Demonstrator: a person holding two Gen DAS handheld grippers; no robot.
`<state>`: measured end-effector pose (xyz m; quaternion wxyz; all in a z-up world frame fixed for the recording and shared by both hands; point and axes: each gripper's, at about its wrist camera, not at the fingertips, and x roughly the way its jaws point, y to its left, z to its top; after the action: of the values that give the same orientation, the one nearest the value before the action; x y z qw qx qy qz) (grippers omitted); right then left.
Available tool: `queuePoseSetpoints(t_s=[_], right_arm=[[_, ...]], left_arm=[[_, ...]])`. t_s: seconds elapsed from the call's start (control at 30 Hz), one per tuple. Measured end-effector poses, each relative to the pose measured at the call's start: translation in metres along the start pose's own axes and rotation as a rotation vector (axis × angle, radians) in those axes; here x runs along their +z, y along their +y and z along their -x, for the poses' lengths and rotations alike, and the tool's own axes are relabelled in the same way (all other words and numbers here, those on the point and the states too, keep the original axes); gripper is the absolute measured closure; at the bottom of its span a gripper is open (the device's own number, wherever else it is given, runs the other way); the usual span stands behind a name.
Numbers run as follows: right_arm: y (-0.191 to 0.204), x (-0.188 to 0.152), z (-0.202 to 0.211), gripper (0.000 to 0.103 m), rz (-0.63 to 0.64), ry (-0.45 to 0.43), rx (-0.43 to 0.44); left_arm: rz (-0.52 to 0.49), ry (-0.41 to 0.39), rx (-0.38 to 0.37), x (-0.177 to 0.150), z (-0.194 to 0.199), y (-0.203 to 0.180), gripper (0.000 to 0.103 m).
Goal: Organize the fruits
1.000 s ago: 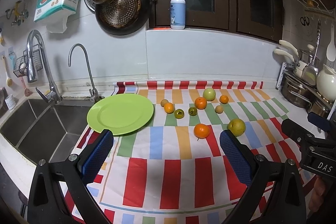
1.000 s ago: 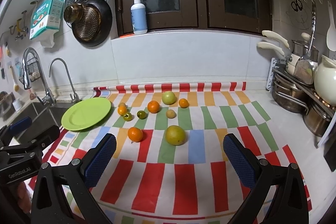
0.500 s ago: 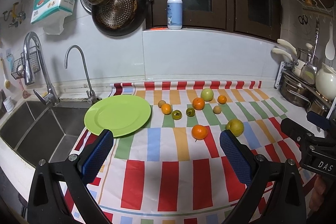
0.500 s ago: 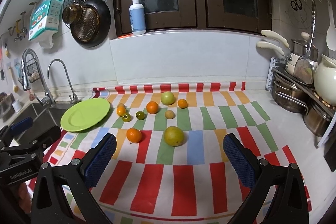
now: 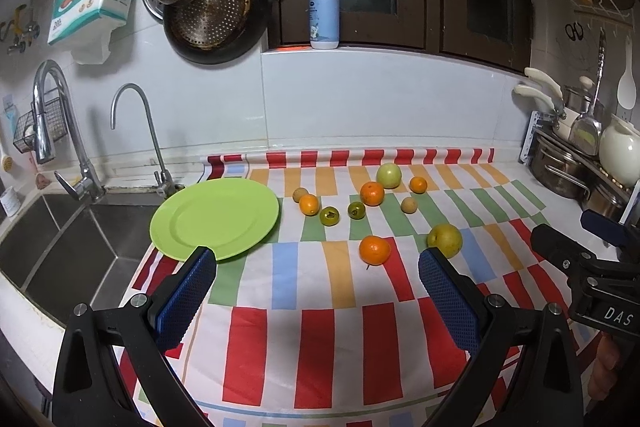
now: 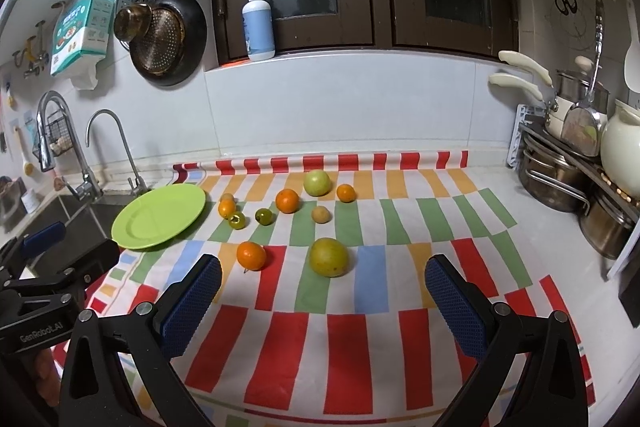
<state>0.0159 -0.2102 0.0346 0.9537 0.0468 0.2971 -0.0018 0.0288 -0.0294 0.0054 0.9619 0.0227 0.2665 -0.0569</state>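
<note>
1. A striped cloth (image 5: 320, 307) is covering the kitchen counter beside a steel sink (image 5: 60, 247) at the frame's left.
2. Round fruits are lying scattered mid-frame: an orange (image 5: 374, 249) and a yellowish pear (image 5: 445, 240) nearest, smaller ones behind.
3. A glossy green plate (image 5: 214, 217) is sitting bare, left of the fruit.
4. The left gripper (image 5: 316, 291) and right gripper (image 6: 322, 301) are gaping wide, holding nothing, with blue textured pads.
</note>
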Motion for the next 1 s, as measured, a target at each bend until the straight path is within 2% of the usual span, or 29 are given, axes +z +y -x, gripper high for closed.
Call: queuePoseSetpoints(t_s=[0.2, 0.47, 0.77, 1.0], right_arm=[[-0.002, 0.0, -0.011, 0.001, -0.004, 0.014, 0.002], [-0.005, 0.001, -0.038, 0.001, 0.012, 0.049, 0.014], [-0.009, 0.001, -0.082, 0.009, 0.021, 0.126, 0.027], [-0.015, -0.002, -0.12, 0.019, 0.018, 0.208, 0.042]], left_arm=[[-0.037, -0.005, -0.011, 0.0, -0.01, -0.005, 0.0], [-0.093, 0.009, -0.037, 0.004, -0.035, -0.015, 0.008], [-0.142, 0.088, -0.103, 0.005, -0.086, -0.028, 0.018], [-0.177, 0.167, -0.156, 0.0, -0.126, -0.039, 0.028]])
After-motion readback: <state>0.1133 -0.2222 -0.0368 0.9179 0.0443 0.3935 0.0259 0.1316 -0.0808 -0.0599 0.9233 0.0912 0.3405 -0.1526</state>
